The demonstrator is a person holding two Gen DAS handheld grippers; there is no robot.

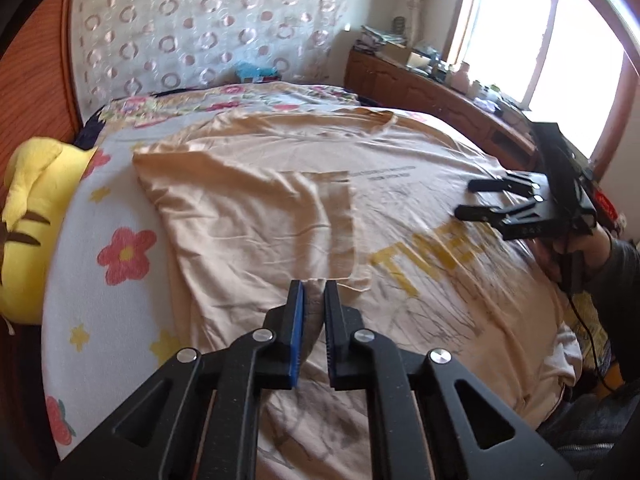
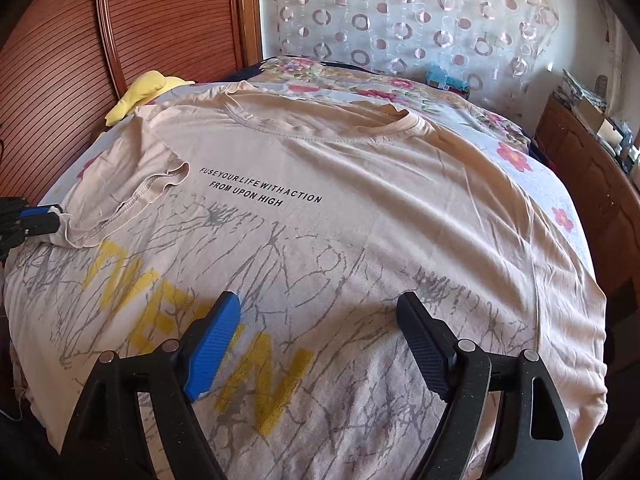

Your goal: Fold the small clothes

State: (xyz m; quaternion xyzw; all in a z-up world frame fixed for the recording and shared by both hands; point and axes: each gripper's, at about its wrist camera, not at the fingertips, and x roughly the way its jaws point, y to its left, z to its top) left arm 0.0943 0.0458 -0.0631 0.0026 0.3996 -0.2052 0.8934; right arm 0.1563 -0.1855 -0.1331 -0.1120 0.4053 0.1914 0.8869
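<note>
A beige T-shirt (image 1: 420,208) with black text and yellow letters lies front-up, spread on the bed; it also shows in the right wrist view (image 2: 360,200). Its left sleeve (image 1: 256,216) is folded in over the chest. My left gripper (image 1: 314,286) is shut on the sleeve's hem and shows at the left edge of the right wrist view (image 2: 44,218), with the sleeve (image 2: 132,188) beside it. My right gripper (image 2: 320,300) is open and empty, a little above the printed front. It shows at the right of the left wrist view (image 1: 466,200).
The bed has a floral sheet (image 1: 116,256). A yellow plush toy (image 1: 28,224) lies at its left edge by the wooden headboard (image 2: 60,80). A wooden cabinet (image 1: 432,92) with clutter stands along the far side under the window (image 1: 540,32).
</note>
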